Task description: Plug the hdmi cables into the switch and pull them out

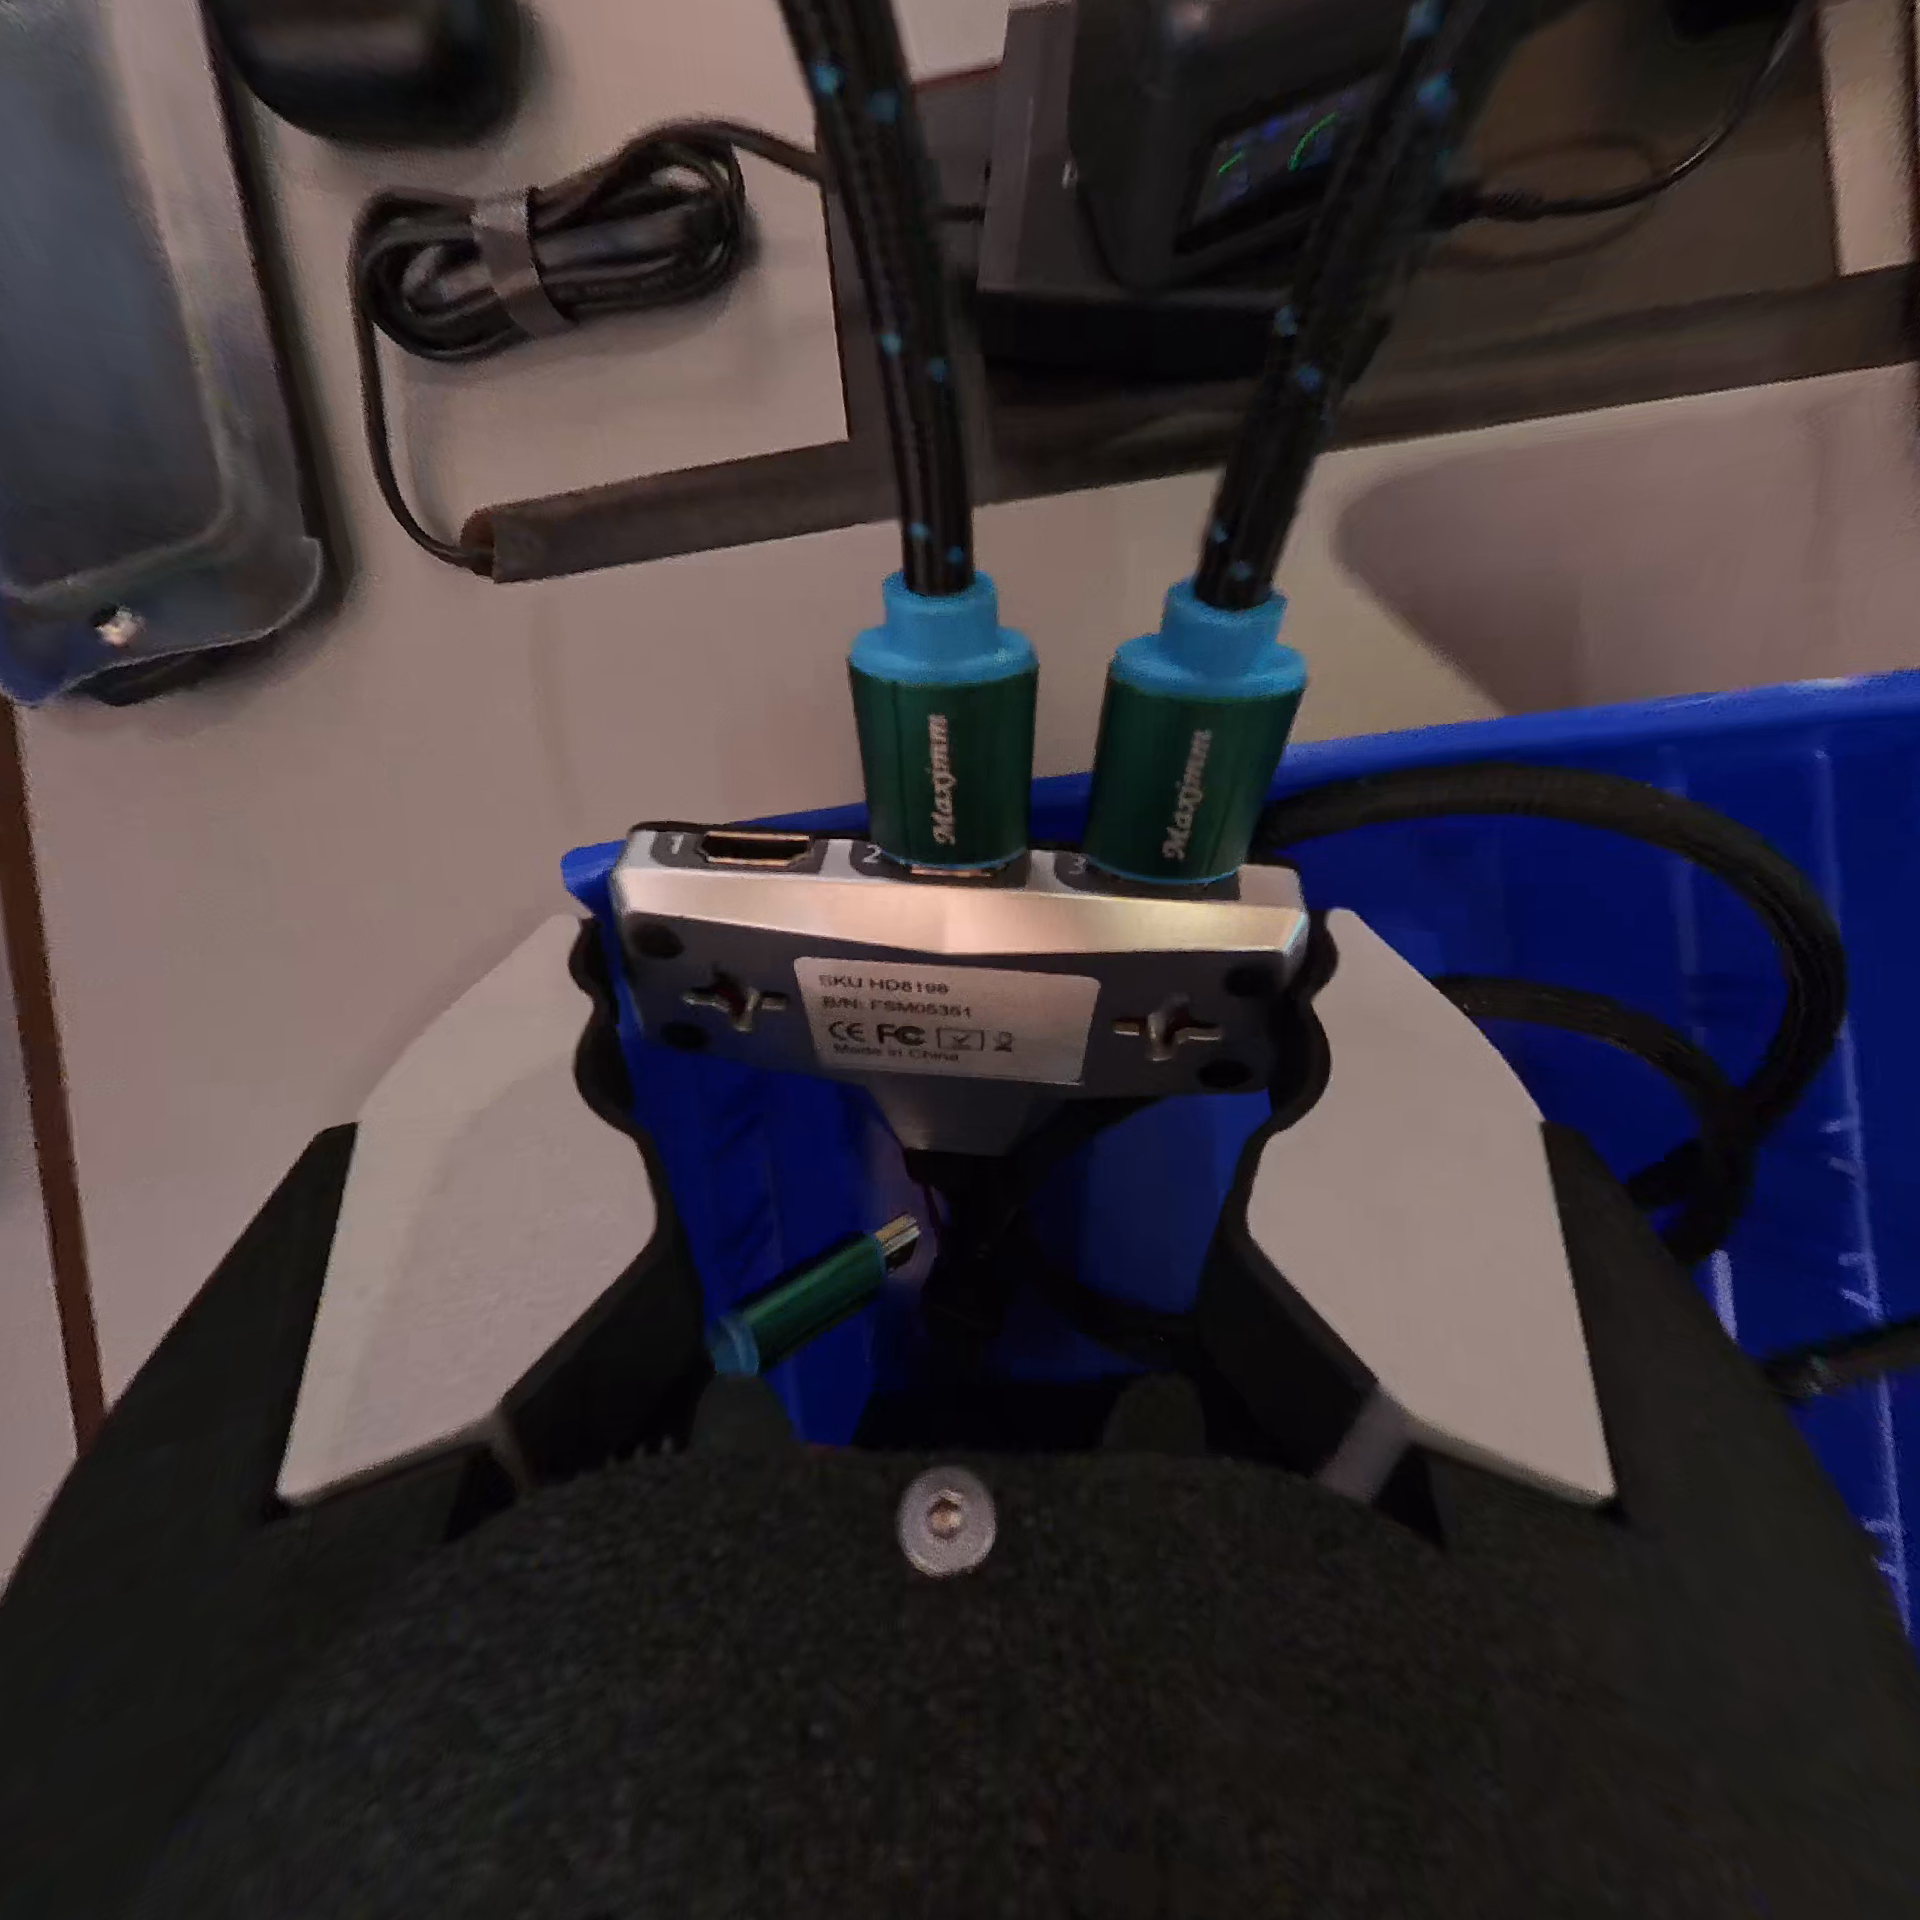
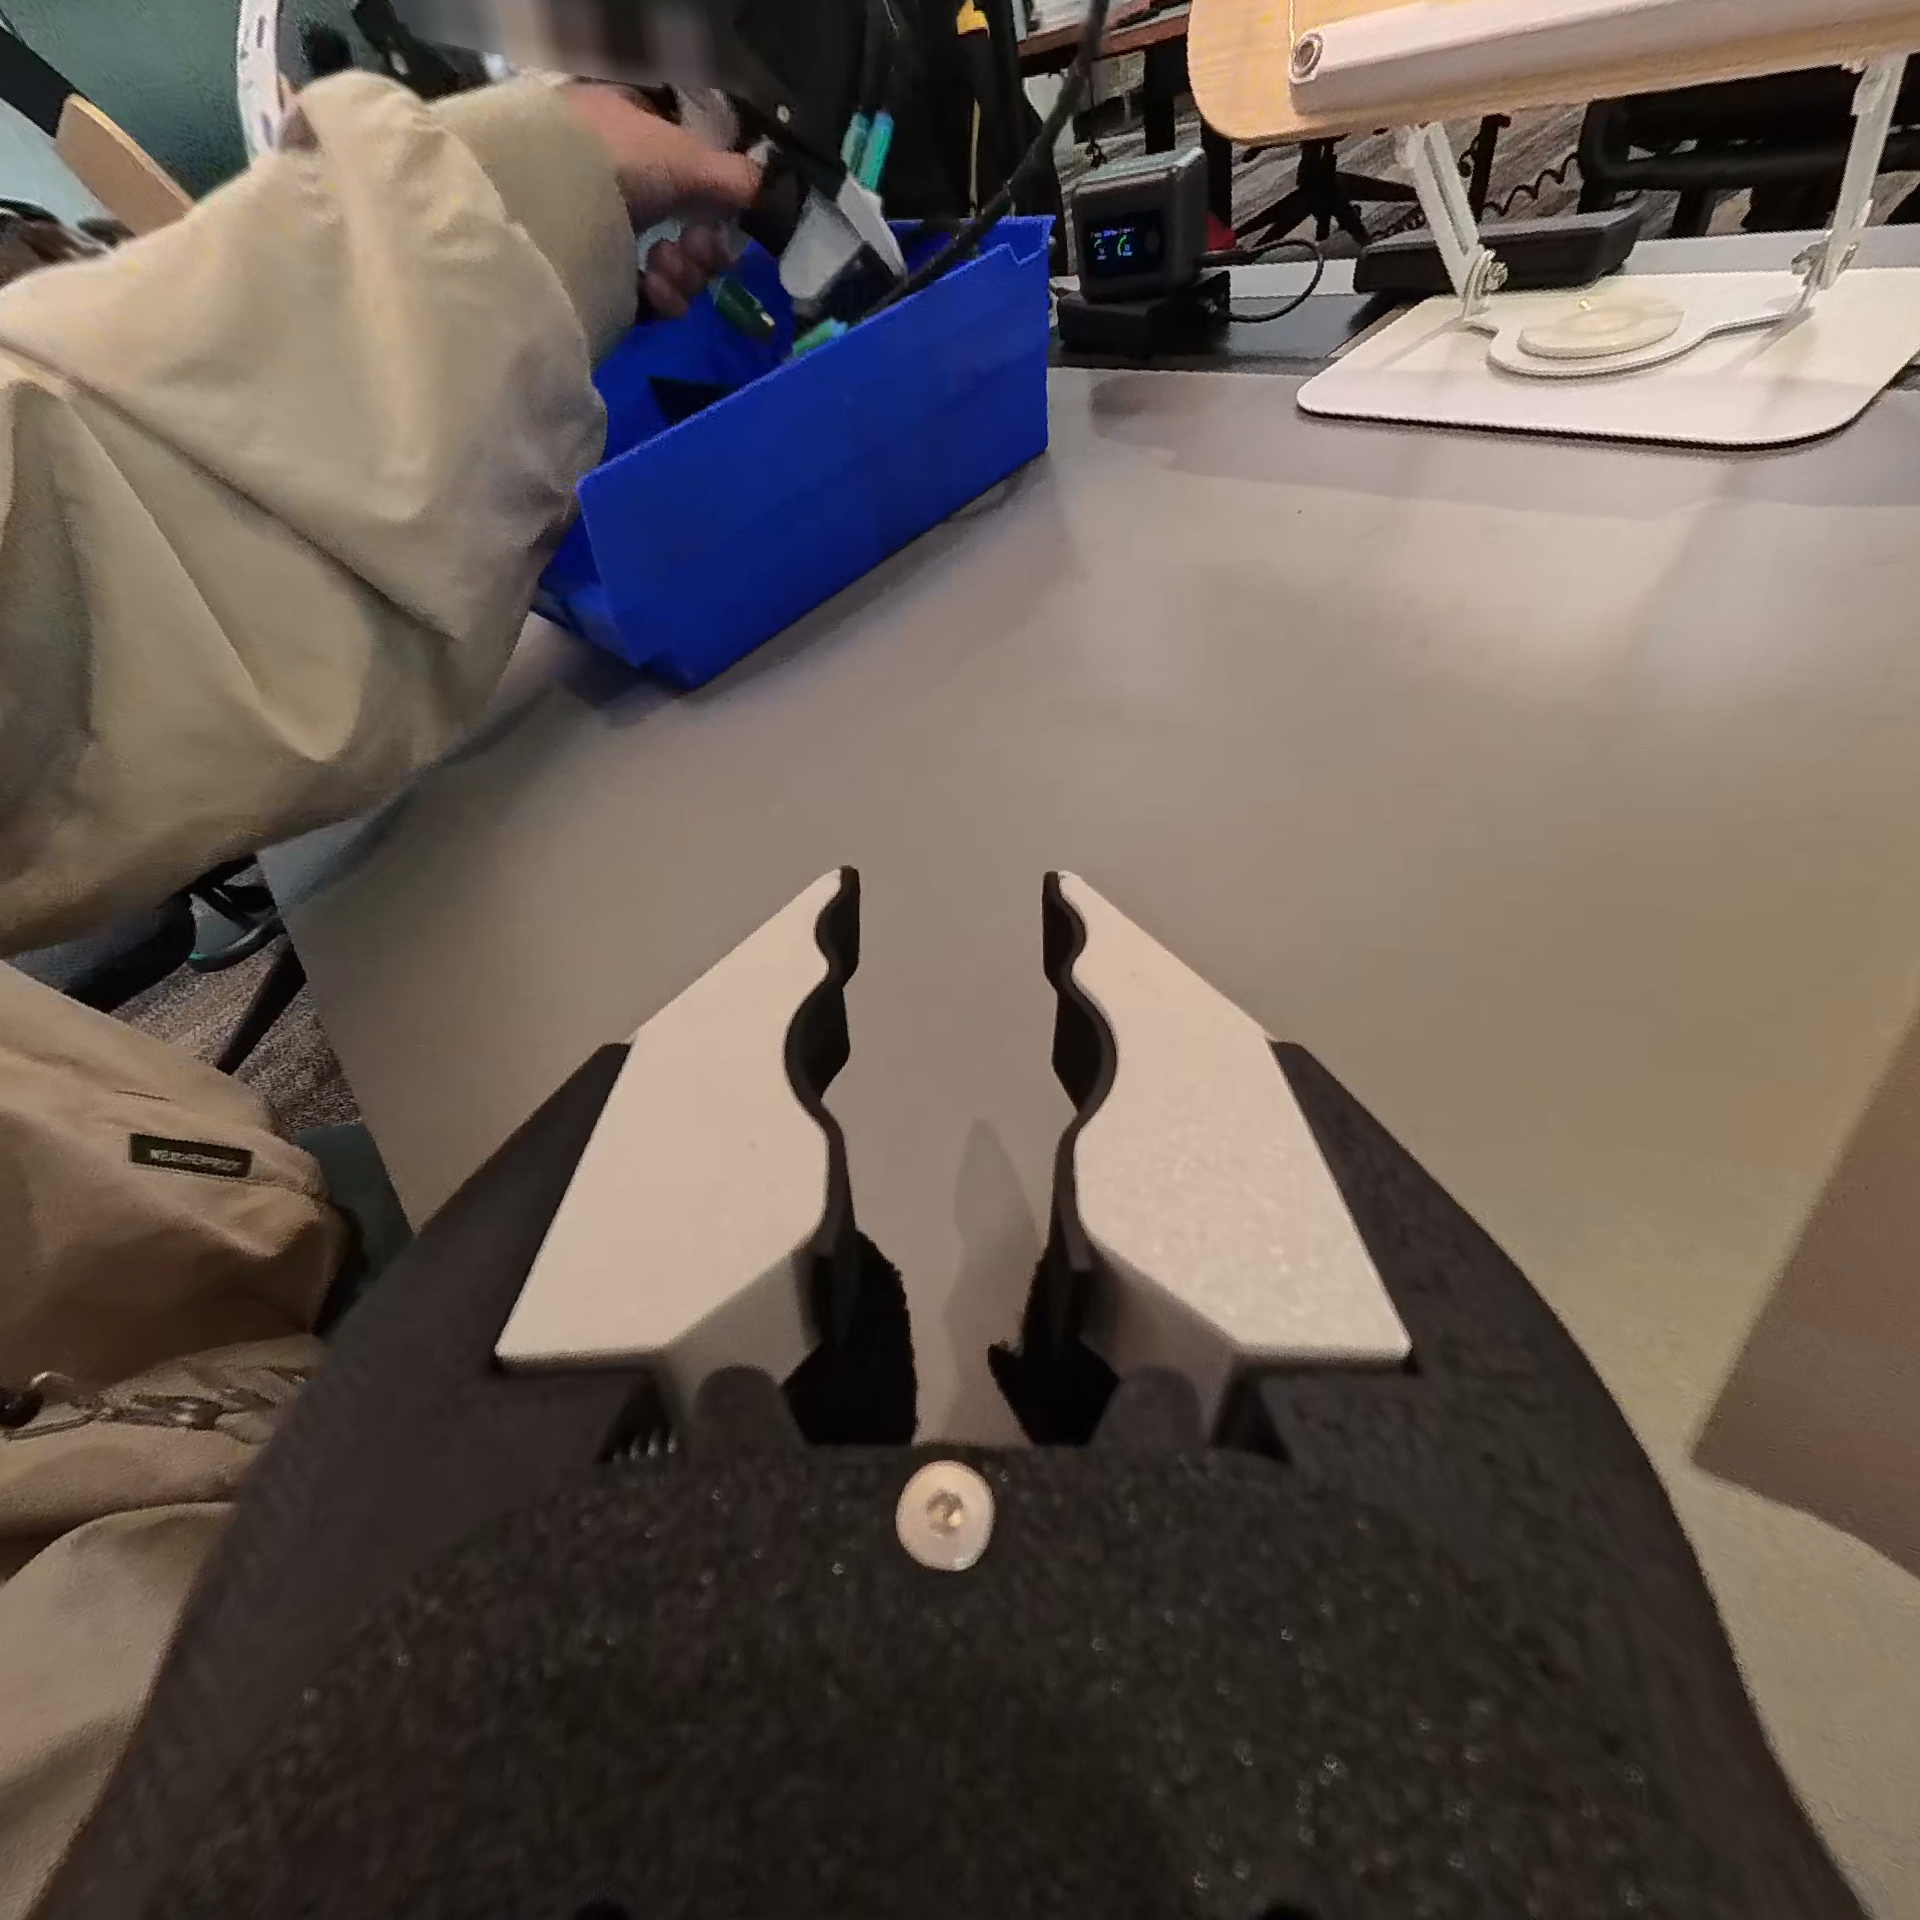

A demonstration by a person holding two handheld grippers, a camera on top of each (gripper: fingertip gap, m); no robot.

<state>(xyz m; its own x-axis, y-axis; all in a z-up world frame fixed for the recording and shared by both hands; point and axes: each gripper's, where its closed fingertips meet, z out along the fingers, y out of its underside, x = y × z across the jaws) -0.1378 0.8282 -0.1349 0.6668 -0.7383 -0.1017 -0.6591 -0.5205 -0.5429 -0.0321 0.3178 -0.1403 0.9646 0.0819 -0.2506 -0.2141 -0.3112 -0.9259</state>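
Note:
My left gripper point(image 1: 951, 987) is shut on the silver HDMI switch point(image 1: 956, 935), holding it by its two ends above the blue bin point(image 1: 1662, 935). Two green-and-blue HDMI plugs point(image 1: 945, 748) point(image 1: 1195, 769) sit in the middle and right ports, their braided cables running up. The left port point(image 1: 753, 850) is empty. A third loose green plug point(image 1: 821, 1299) lies in the bin below. My right gripper point(image 2: 951, 914) is open and empty, low over the grey table point(image 2: 1351, 727). The left gripper and switch show far off in the right wrist view point(image 2: 831, 239), over the bin point(image 2: 831, 468).
A person's beige sleeve point(image 2: 260, 416) reaches to the bin from the left. A small black device with a lit screen point(image 2: 1132, 234) and a white stand point(image 2: 1610, 353) stand at the back of the table. A coiled black cable point(image 1: 540, 260) lies beyond the bin. About 50 cm separates my left fingertips from my right.

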